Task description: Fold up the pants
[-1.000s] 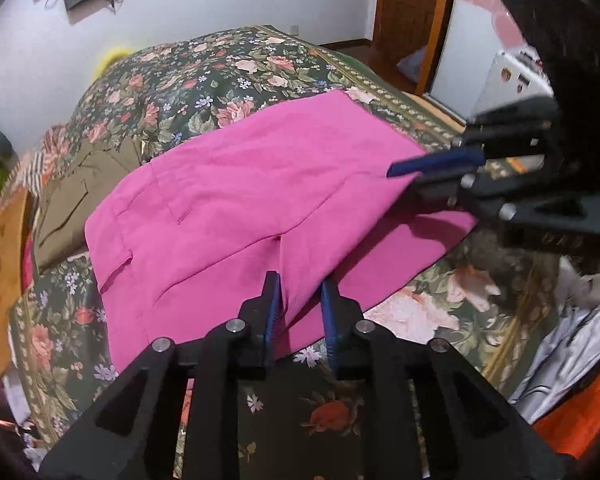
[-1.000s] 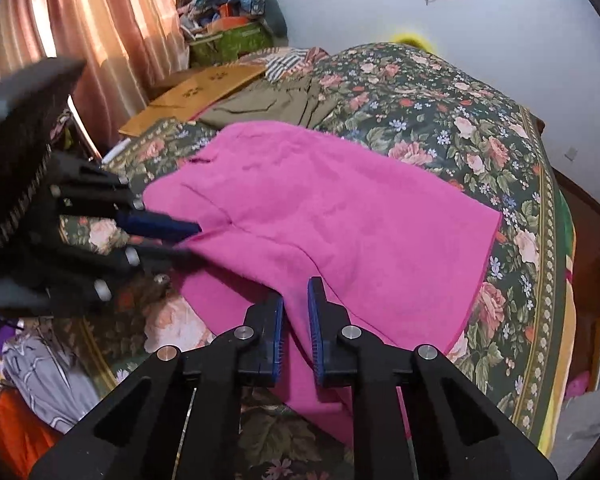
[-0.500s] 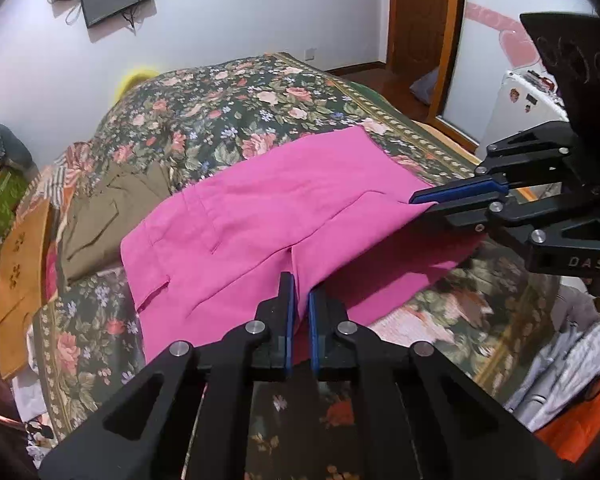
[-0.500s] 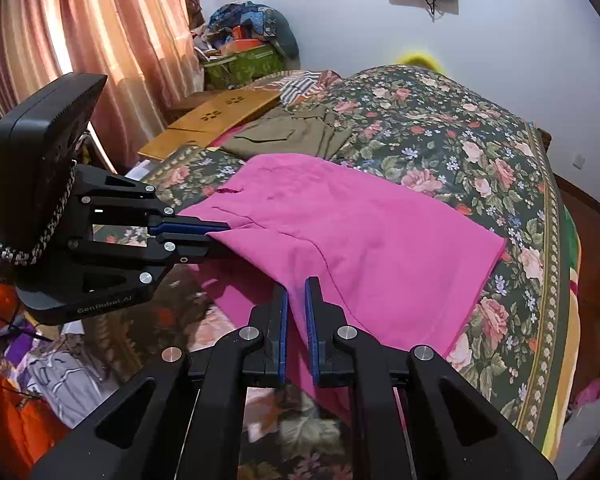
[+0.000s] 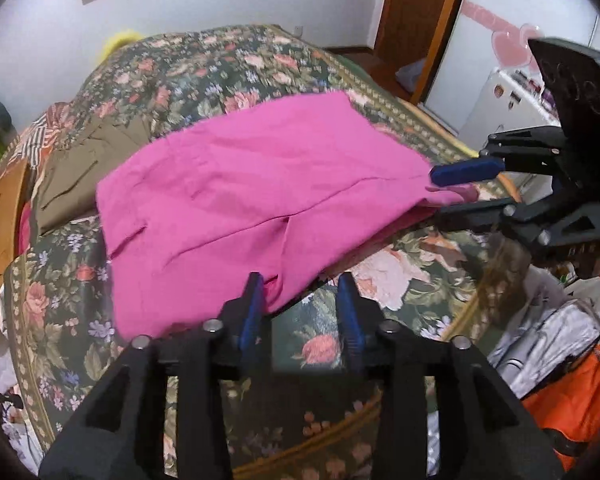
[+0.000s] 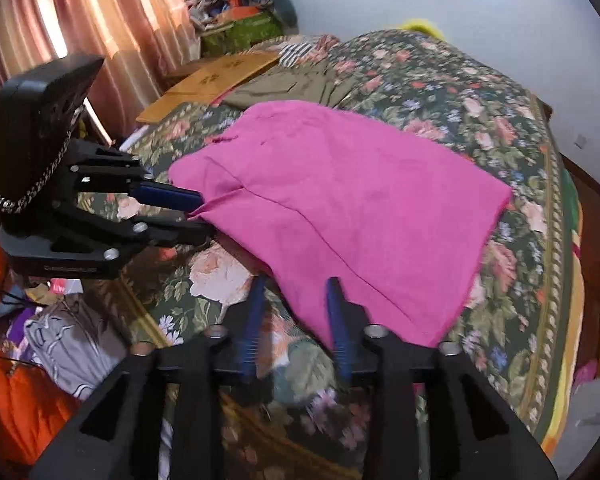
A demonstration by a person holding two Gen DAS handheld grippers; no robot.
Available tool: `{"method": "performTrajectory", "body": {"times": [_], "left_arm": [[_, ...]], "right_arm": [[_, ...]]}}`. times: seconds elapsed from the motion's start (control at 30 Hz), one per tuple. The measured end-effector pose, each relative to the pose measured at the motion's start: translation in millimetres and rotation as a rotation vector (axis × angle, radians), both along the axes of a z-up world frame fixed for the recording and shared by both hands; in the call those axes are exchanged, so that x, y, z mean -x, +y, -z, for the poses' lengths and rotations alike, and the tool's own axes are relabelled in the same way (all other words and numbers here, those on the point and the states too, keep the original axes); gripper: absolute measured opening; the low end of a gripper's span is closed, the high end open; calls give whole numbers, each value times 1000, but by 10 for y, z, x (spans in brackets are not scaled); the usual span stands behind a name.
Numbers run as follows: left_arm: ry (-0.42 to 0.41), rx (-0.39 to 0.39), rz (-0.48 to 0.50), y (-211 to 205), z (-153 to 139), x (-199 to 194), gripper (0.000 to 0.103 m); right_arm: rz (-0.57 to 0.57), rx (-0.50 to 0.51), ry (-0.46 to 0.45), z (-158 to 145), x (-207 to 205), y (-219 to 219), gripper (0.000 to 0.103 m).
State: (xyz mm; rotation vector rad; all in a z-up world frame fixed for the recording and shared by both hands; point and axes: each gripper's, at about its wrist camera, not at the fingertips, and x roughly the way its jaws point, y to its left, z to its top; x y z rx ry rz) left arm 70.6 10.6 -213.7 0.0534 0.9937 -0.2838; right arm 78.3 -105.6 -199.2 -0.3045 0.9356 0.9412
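Now the pink pants (image 5: 252,184) lie folded over on the floral bed (image 5: 228,60), near its front edge, one layer doubled on another so the fold runs across the cloth. Their near hem droops toward the bed's front edge, which reads as a fold just laid and let go.

Both claws are spread, fingers apart, pinching nothing. The left claw (image 5: 302,300) sits at the near hem, one blue pad against the cloth and the other over bare bedspread. The right claw (image 6: 296,304) hangs at the other front corner of the pants, its pads straddling the hem edge without closing on it; motion blur softens the tips. Each claw shows in the other's view, side by side along the front edge, likely placed so to work both corners at once.

Olive trousers (image 6: 284,84) lie toward the far left corner, a cardboard box (image 6: 216,76) beside them.
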Motion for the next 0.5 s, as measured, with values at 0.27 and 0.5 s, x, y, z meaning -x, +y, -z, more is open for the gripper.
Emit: {"method": "performTrajectory", "body": {"times": [0.27, 0.5], "left_arm": [[-36, 58, -102, 268, -156, -148, 39], [69, 64, -188, 573, 351, -301, 42]], "right_arm": [[106, -157, 15, -293, -190, -164, 40], [124, -103, 128, 200, -341, 62, 40]]}}
